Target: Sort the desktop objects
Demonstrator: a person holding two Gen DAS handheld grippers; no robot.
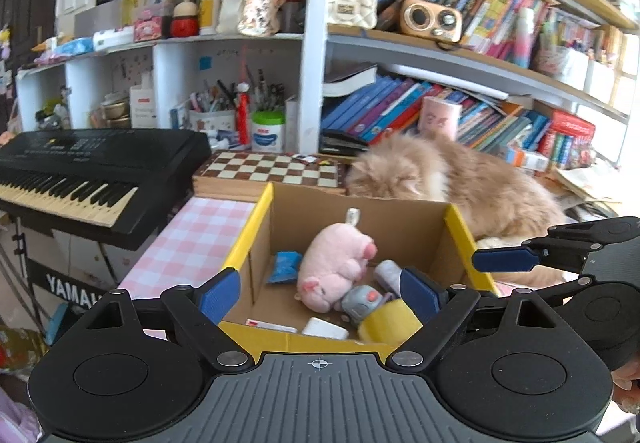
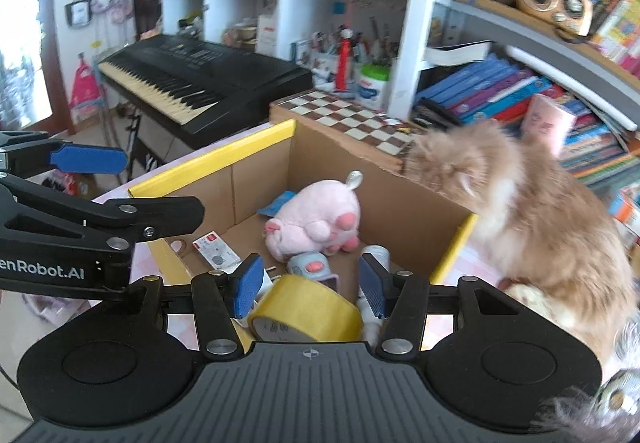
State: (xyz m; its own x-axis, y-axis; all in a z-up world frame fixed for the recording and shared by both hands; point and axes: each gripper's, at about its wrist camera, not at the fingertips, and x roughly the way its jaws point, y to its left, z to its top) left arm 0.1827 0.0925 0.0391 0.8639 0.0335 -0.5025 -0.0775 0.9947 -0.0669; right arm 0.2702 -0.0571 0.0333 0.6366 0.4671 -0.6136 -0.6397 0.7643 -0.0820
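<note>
A cardboard box with yellow rim (image 1: pixel 256 227) (image 2: pixel 224 159) sits on the pink checked table. Inside lie a pink plush pig (image 1: pixel 340 267) (image 2: pixel 316 219), a grey mouse toy (image 1: pixel 362 301) (image 2: pixel 312 267), a yellow tape roll (image 1: pixel 390 323) (image 2: pixel 308 311), a blue packet (image 1: pixel 284 265) (image 2: pixel 280 203), a white card (image 2: pixel 216 249) and a white block (image 1: pixel 326 327). My left gripper (image 1: pixel 320 293) is open and empty above the box's near edge. My right gripper (image 2: pixel 310 283) is open above the tape roll, holding nothing; it also shows in the left wrist view (image 1: pixel 504 259).
A fluffy orange cat (image 1: pixel 448 175) (image 2: pixel 532 211) crouches at the box's far right corner. A chessboard (image 1: pixel 272 167) (image 2: pixel 352 119) lies behind the box. A black keyboard (image 1: pixel 80 167) (image 2: pixel 192 75) stands left. Crowded bookshelves (image 1: pixel 440 103) fill the back.
</note>
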